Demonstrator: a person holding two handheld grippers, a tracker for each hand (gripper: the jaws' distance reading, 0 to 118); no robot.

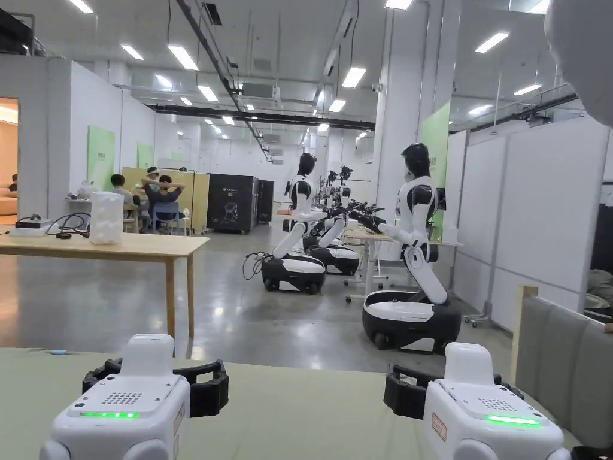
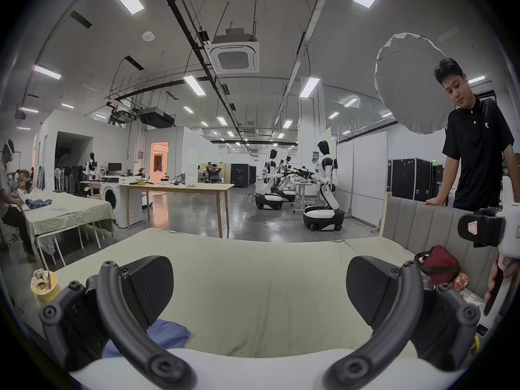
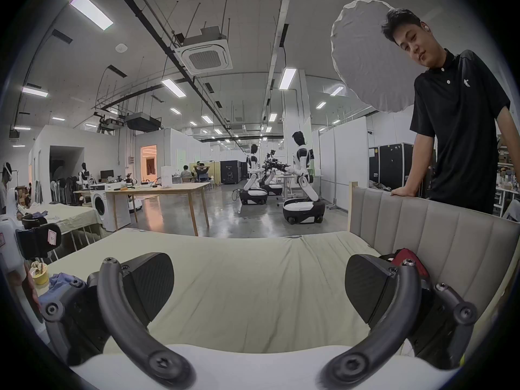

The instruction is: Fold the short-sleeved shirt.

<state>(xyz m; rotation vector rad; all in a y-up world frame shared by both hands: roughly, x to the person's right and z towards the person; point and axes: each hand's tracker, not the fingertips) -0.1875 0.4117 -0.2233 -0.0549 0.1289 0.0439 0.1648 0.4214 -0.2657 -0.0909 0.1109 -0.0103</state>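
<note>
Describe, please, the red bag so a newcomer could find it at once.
Start at the pale green sheet-covered bed, then follow it to the grey padded headboard. The dark red fabric bag with black straps sits at its foot, beside a small orange patterned pouch; it is the larger, plain-coloured one.

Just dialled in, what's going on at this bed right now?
A person holds the left gripper and right gripper level above the pale green bed sheet, jaws wide apart on both, gripping nothing. A crumpled blue garment lies on the sheet by the left gripper, untouched, so folding has not begun. A bystander in a black polo shirt leans on the grey padded headboard, watching.
</note>
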